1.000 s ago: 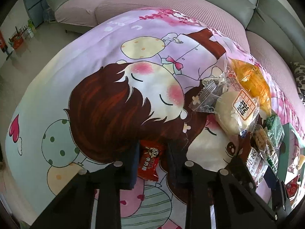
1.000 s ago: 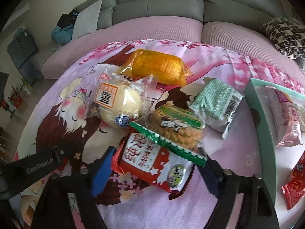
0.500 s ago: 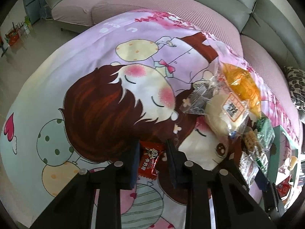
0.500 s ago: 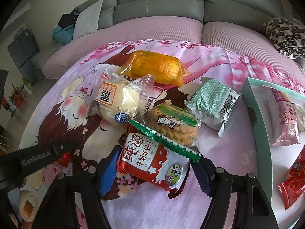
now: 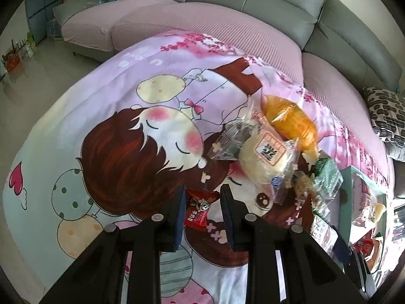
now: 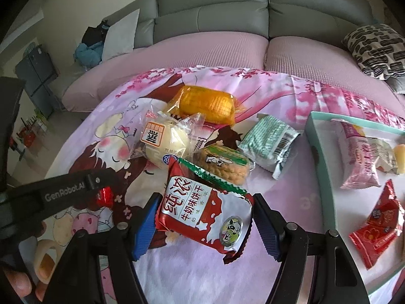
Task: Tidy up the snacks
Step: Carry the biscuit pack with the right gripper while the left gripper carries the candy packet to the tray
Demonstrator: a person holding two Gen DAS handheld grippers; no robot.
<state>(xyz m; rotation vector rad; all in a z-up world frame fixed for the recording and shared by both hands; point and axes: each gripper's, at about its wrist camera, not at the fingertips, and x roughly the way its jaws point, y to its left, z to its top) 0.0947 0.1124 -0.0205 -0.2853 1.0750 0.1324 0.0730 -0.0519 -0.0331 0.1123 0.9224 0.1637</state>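
Gripping the red-and-white biscuit packet (image 6: 206,214), the right gripper (image 6: 205,223) has raised it off the cartoon cloth (image 5: 106,106); left gripper (image 5: 201,207) still pinches the small red candy (image 5: 200,207), near edge.

You are working in a home living room. A large grey sectional sofa (image 6: 210,22) with pink ribbed seat covers (image 6: 202,55) wraps around the work surface. A black-and-white patterned cushion (image 6: 374,50) sits at its right end, and a white pillow (image 6: 121,38) beside a heap of blue fabric (image 6: 87,52) at its left end. The work surface is draped with a cartoon-print cloth (image 5: 126,139) — pink blossoms, balloons, a sleeping child's face. Beyond it lies a pale tiled floor (image 5: 38,76), with a blue-grey storage cabinet (image 6: 38,76) against the wall. Packaged snacks (image 6: 212,101) lie scattered on the cloth — household goods, not shop stock.
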